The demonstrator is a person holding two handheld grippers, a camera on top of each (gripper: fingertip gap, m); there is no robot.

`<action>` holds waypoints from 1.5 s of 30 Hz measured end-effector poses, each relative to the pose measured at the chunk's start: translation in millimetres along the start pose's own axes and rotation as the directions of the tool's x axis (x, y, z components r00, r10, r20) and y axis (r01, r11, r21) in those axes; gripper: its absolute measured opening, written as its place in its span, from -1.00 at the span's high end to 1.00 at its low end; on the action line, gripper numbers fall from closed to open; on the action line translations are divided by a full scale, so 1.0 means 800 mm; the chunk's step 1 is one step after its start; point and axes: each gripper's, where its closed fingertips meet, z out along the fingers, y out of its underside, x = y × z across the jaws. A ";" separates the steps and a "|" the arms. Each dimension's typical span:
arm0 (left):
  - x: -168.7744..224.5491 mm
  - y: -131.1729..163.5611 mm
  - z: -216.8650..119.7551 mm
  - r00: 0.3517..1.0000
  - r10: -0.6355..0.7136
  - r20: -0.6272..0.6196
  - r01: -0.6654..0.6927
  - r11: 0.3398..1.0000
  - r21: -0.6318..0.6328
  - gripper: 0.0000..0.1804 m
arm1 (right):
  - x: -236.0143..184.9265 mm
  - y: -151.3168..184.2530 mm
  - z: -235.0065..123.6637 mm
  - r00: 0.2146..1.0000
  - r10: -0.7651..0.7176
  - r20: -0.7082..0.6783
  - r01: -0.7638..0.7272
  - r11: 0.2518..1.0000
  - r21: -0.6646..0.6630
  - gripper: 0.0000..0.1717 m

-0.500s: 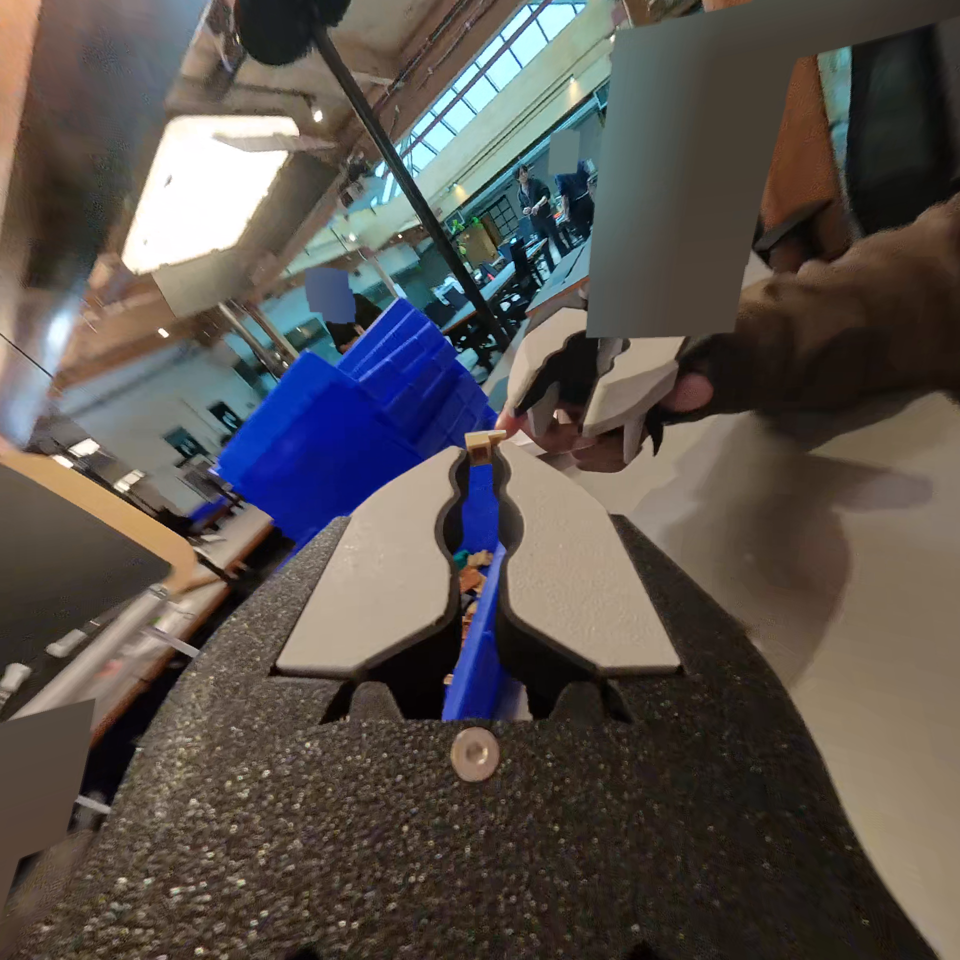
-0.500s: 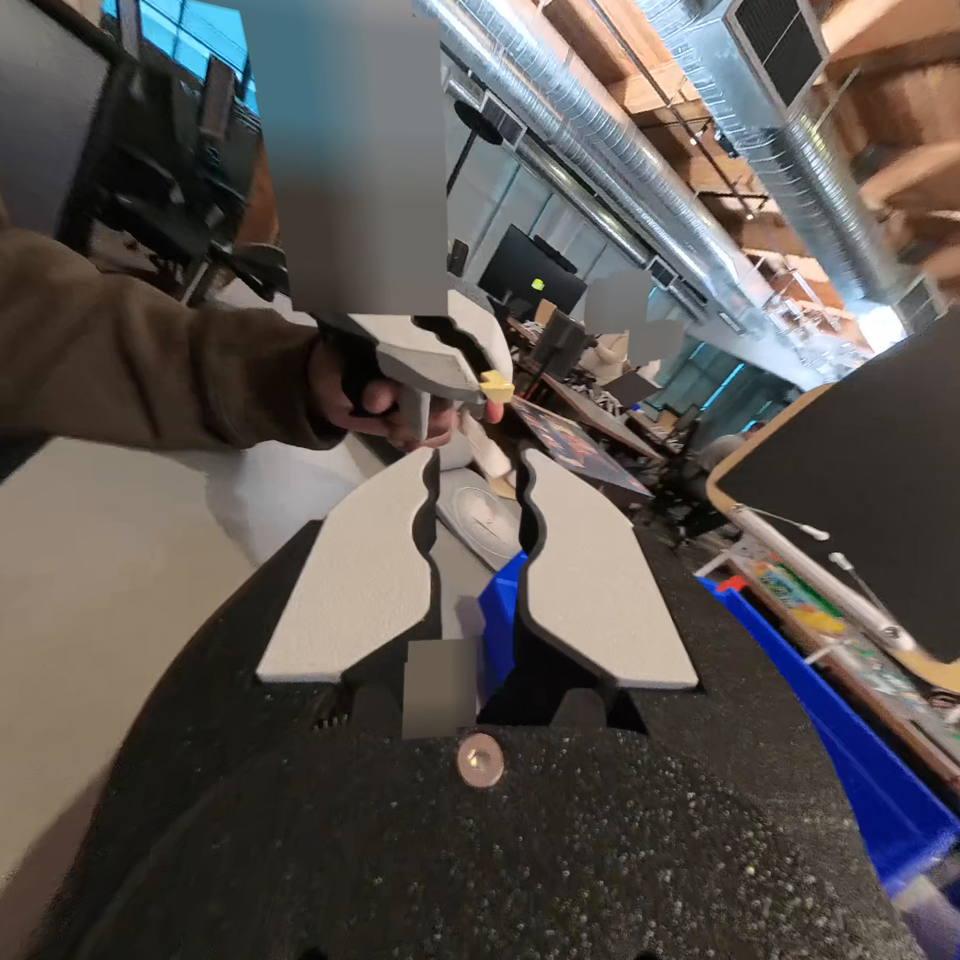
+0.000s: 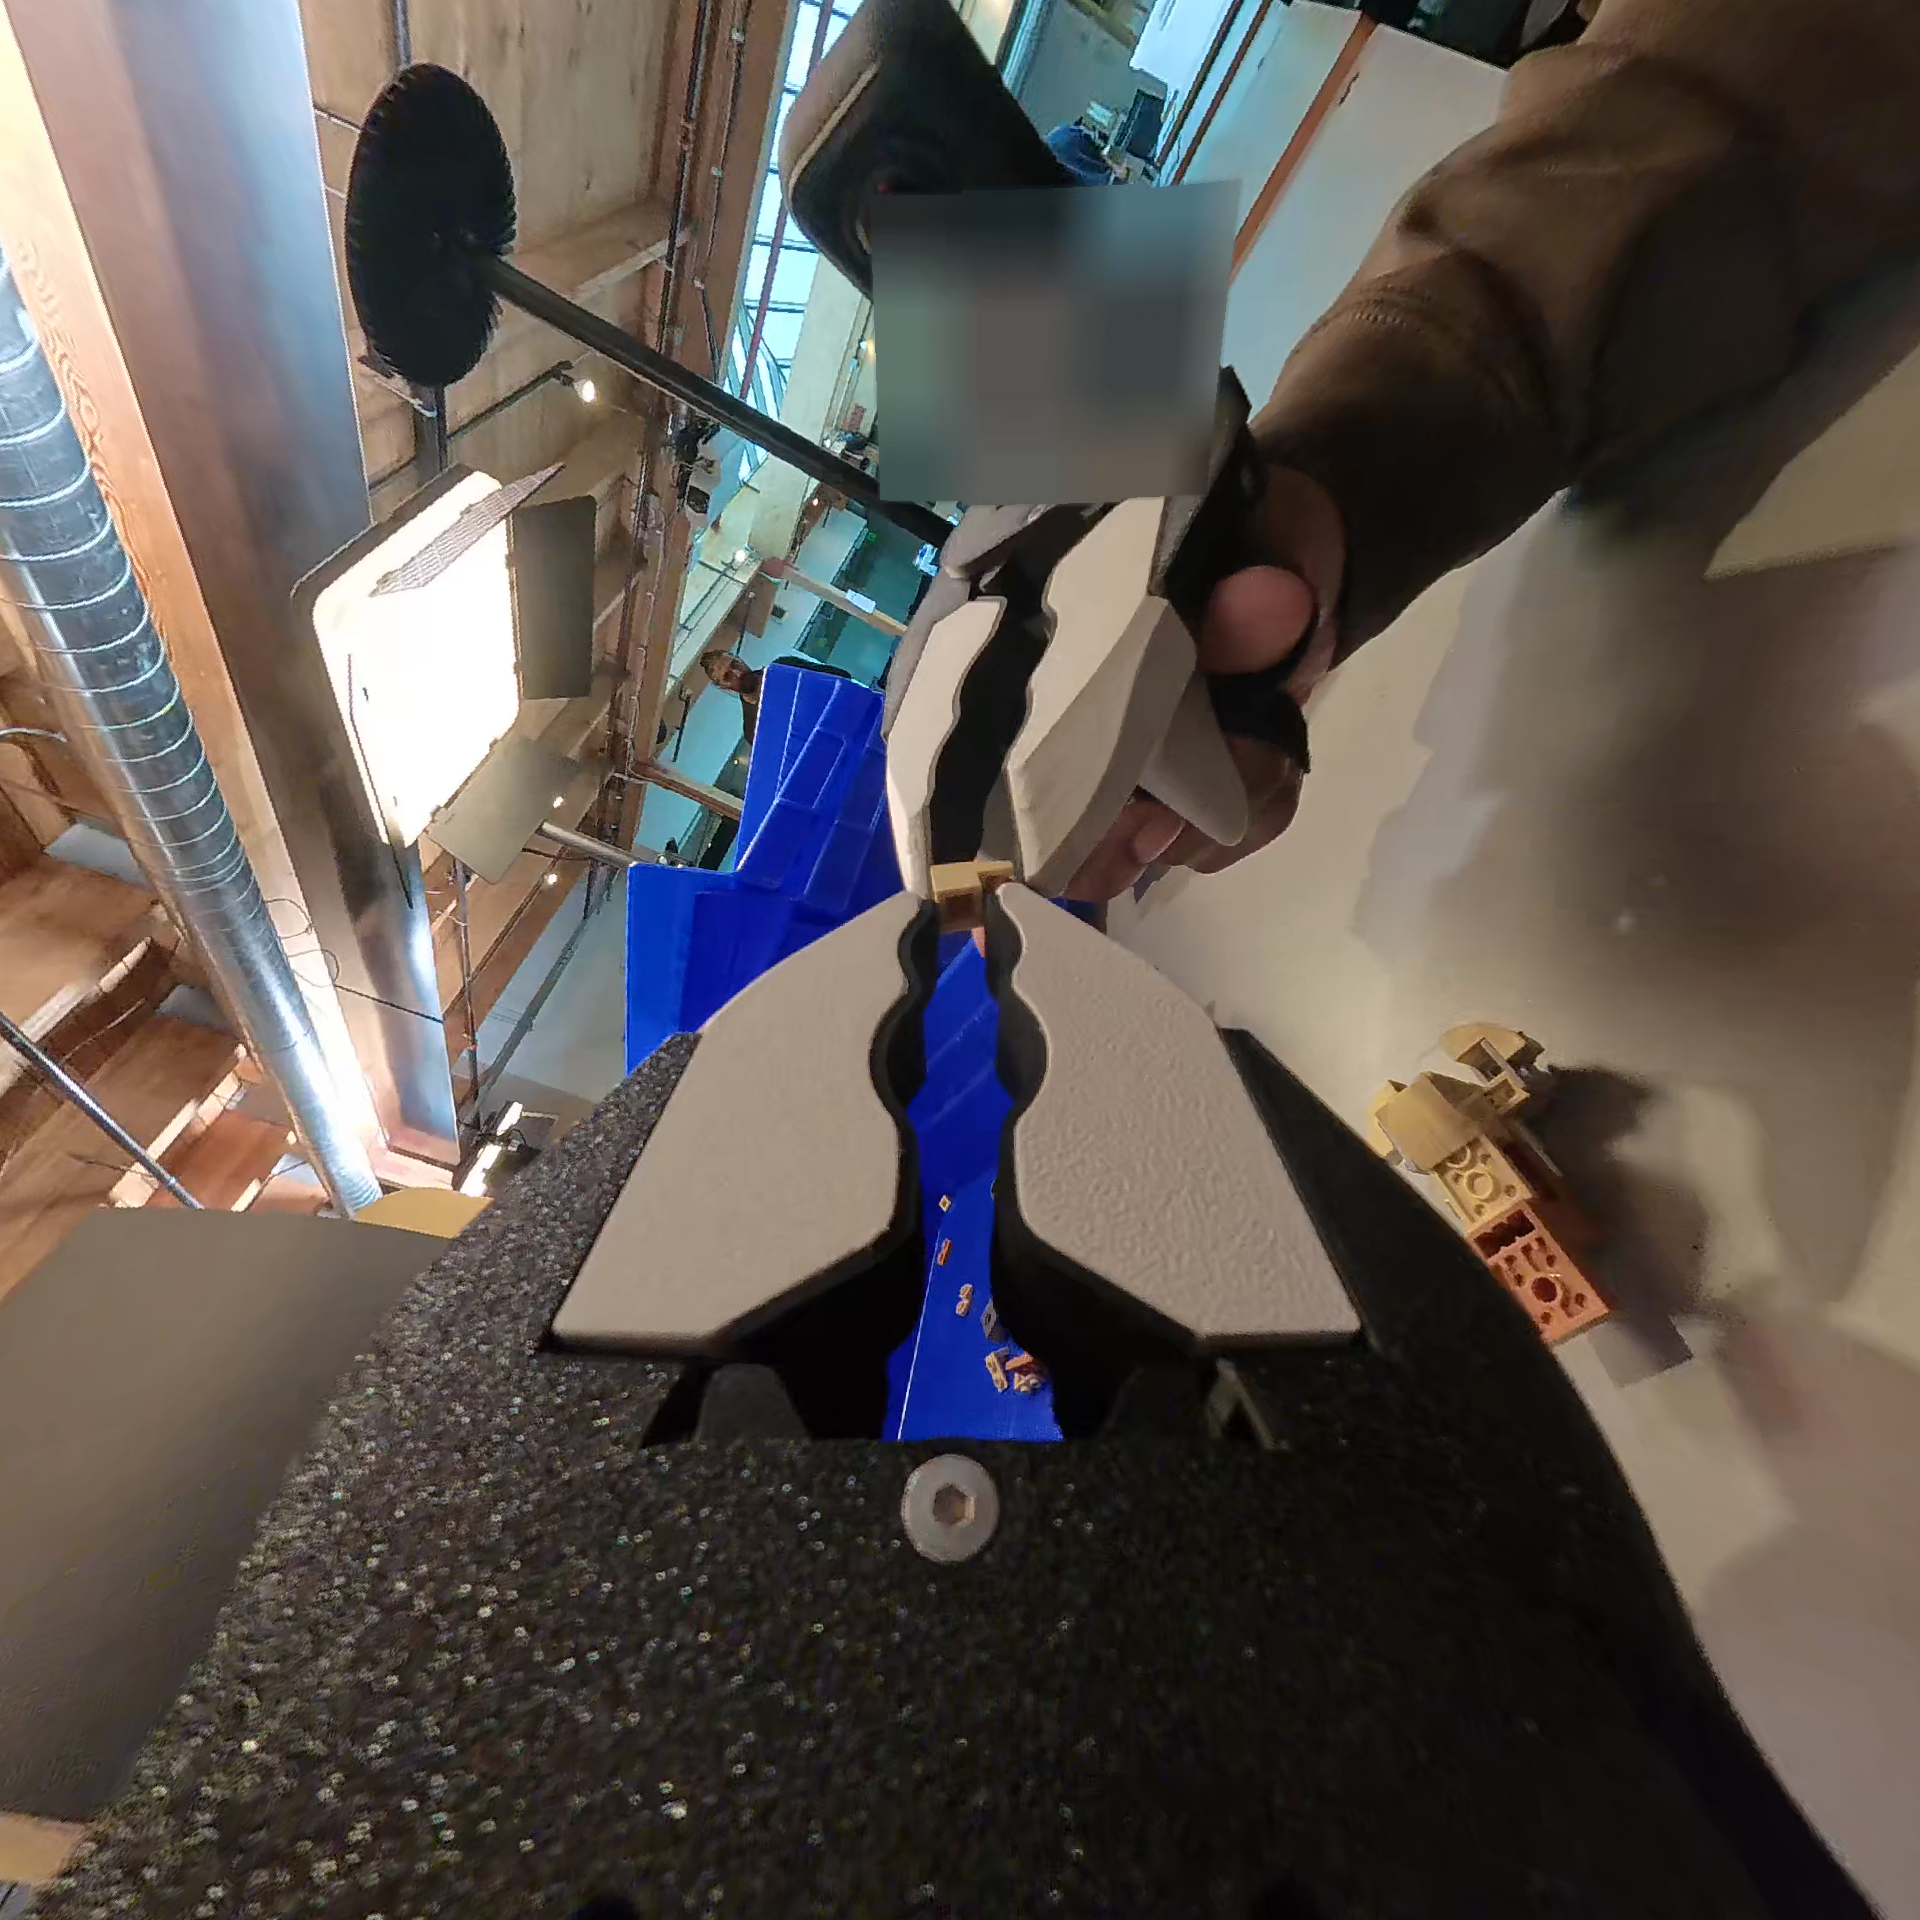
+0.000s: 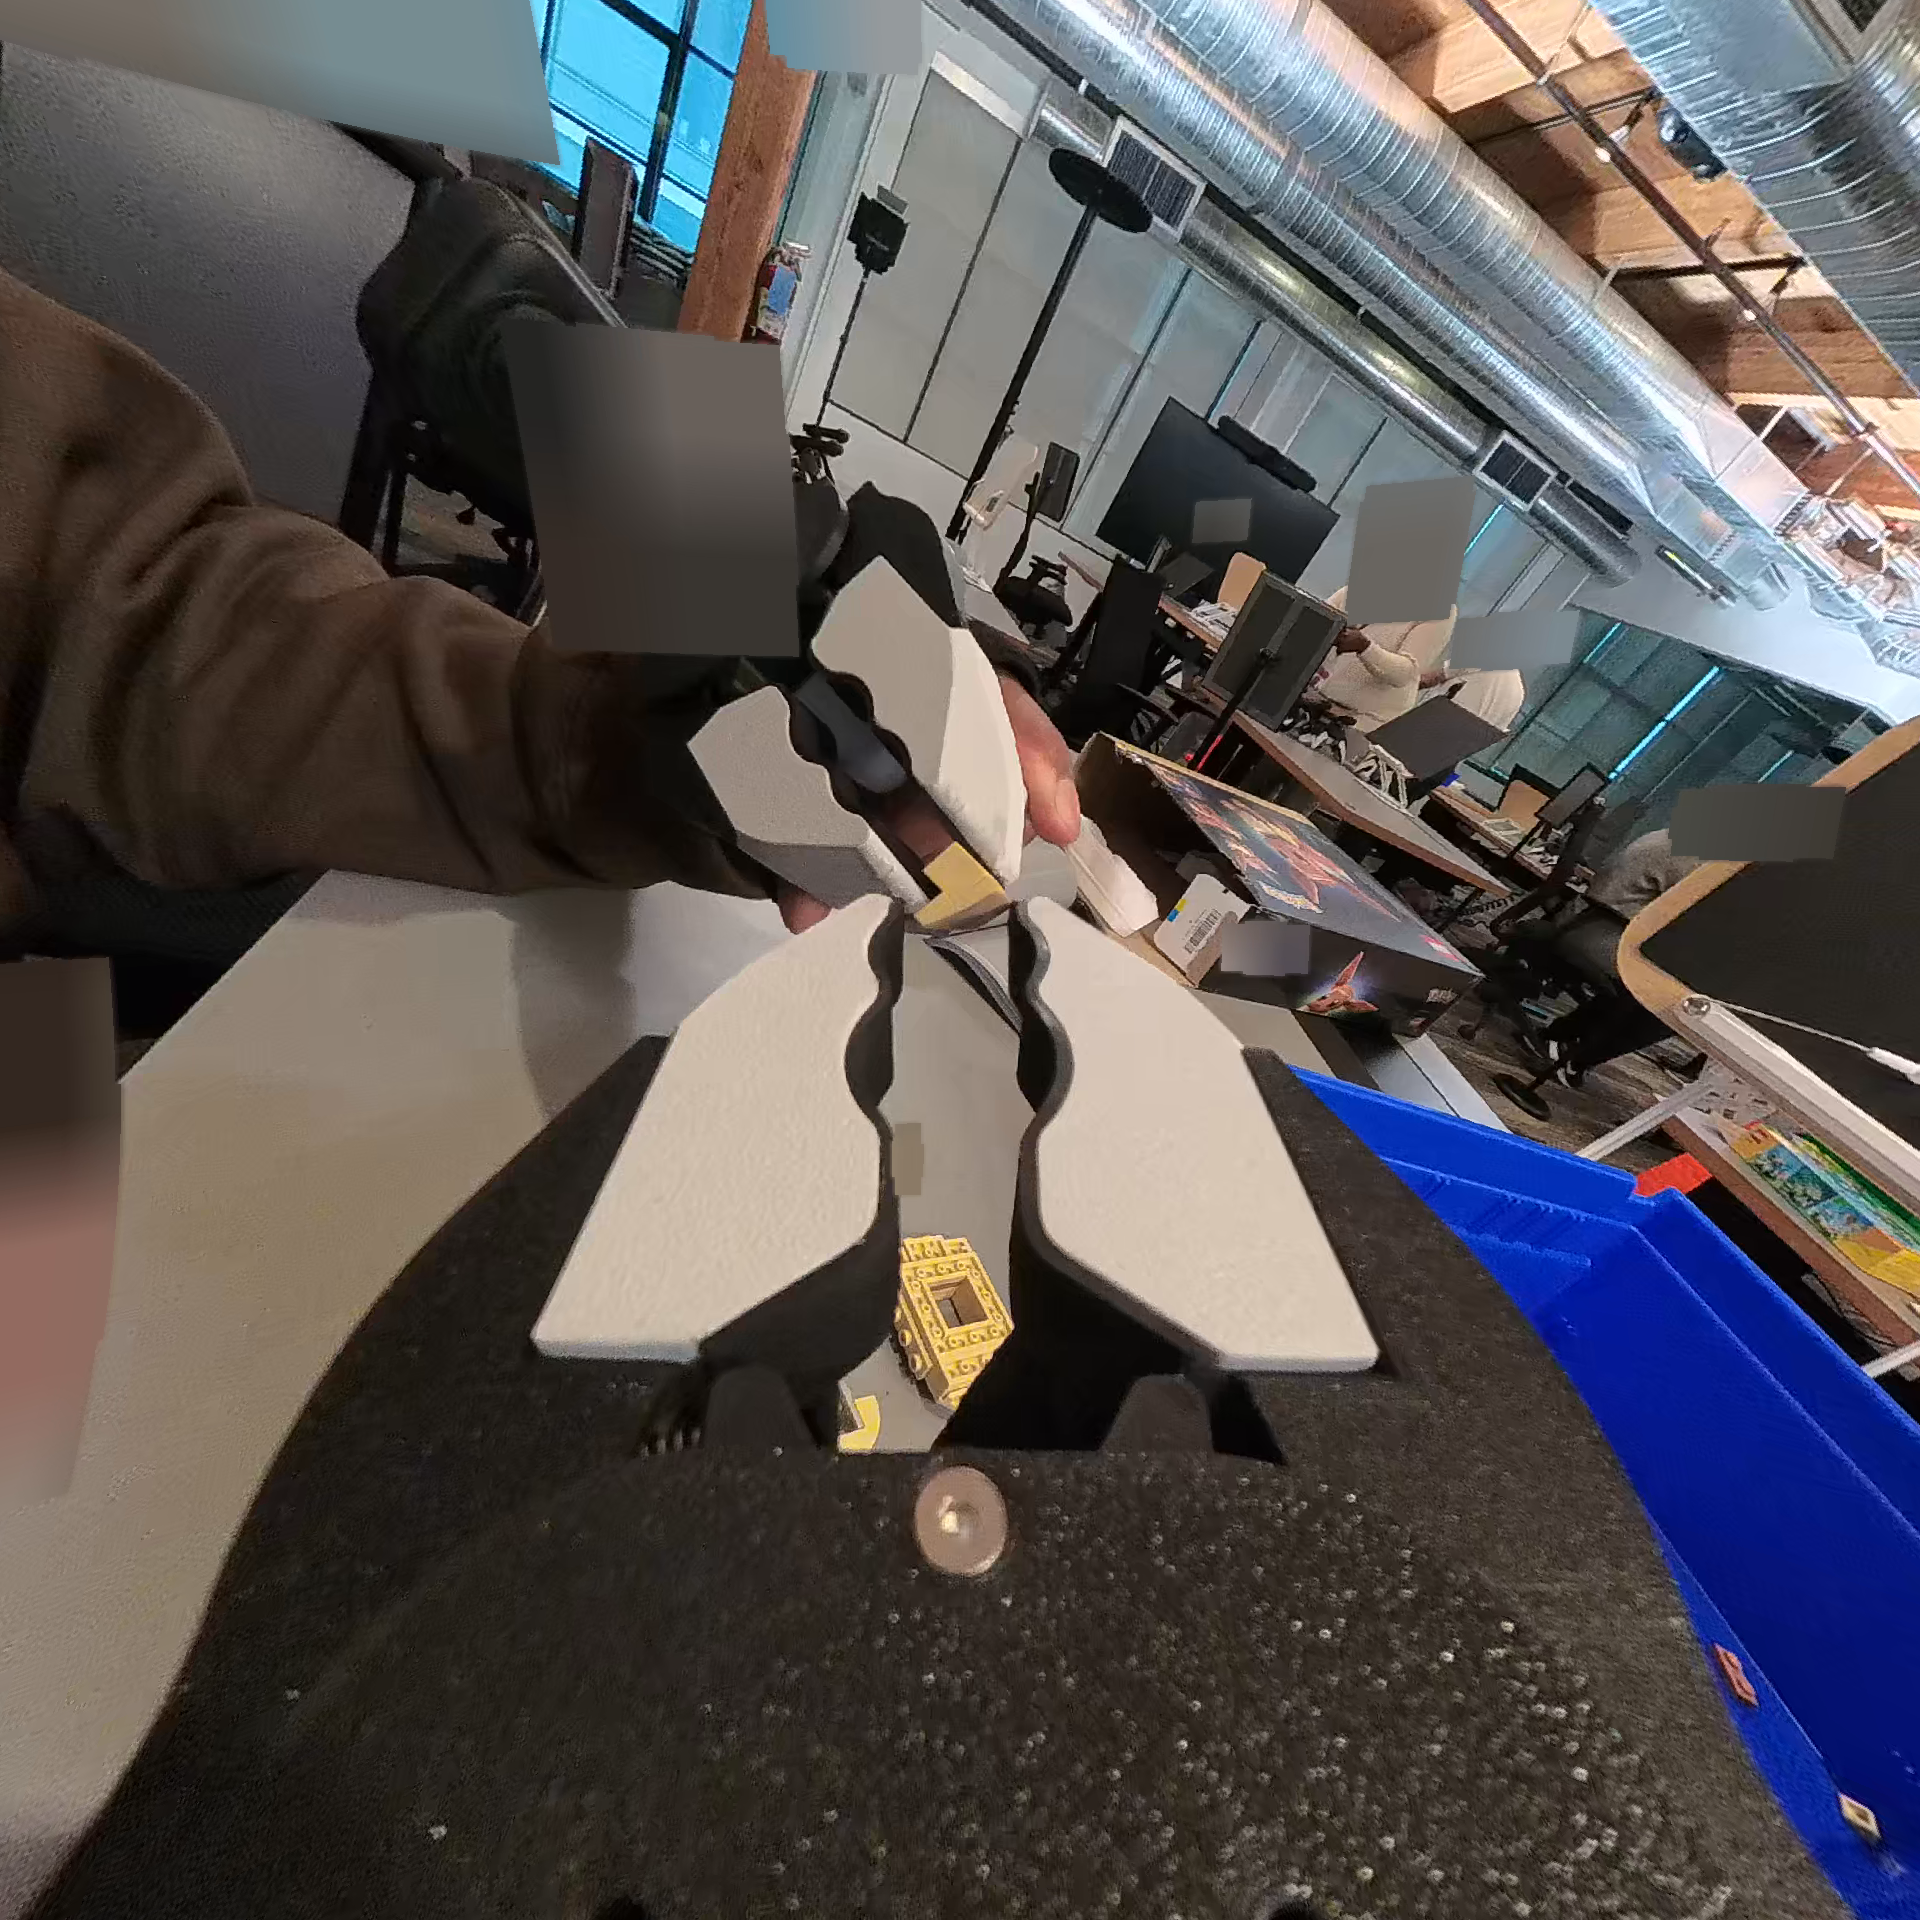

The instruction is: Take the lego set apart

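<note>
My left gripper [image 3: 958, 909] is shut on a small tan L-shaped brick [image 3: 961, 894] and holds it in the air by its lower end. The right wrist view shows the left gripper [image 4: 956, 878] pinching this same brick [image 4: 961, 894]. My right gripper [image 4: 954, 920] meets it tip to tip. Its fingers stand open on either side of the brick's free end, close to it but not clearly pressing on it. The right gripper also shows in the left wrist view [image 3: 971, 868], held by a hand in a brown sleeve [image 3: 1507, 312].
A tan brick assembly [image 3: 1475, 1174] with a salmon brick [image 3: 1538, 1278] lies on the white table [image 3: 1455, 831]. A tan square brick frame [image 4: 951, 1314] lies below my right gripper. Blue bins [image 4: 1662, 1351] stand at the right. A picture box [image 4: 1299, 894] lies beyond. Both grippers' tips are close together, under 4 cm apart.
The two grippers have come together tip to tip. The right gripper's fingers have narrowed around the free end of the brick. The left gripper still holds the brick.
</note>
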 end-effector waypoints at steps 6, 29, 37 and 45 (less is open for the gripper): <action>0.006 -0.001 -0.002 0.999 0.015 -0.035 -0.016 1.000 -0.001 0.91 | -0.005 0.003 0.000 0.999 0.012 0.037 -0.012 1.000 -0.015 0.81; -0.024 0.010 -0.017 0.888 -0.449 -0.098 0.457 0.886 0.080 0.92 | 0.027 0.011 -0.023 0.998 -0.056 -0.040 0.053 0.995 -0.088 0.97; -0.026 0.121 0.004 0.862 -0.481 0.161 0.507 0.809 -0.297 0.92 | 0.148 0.115 -0.037 0.822 -0.146 -0.550 -0.136 0.888 -0.438 0.97; -0.031 0.152 0.011 0.822 -0.495 0.281 0.568 0.735 -0.370 0.92 | 0.180 0.155 -0.063 0.728 -0.080 -0.681 -0.339 0.821 -0.460 0.94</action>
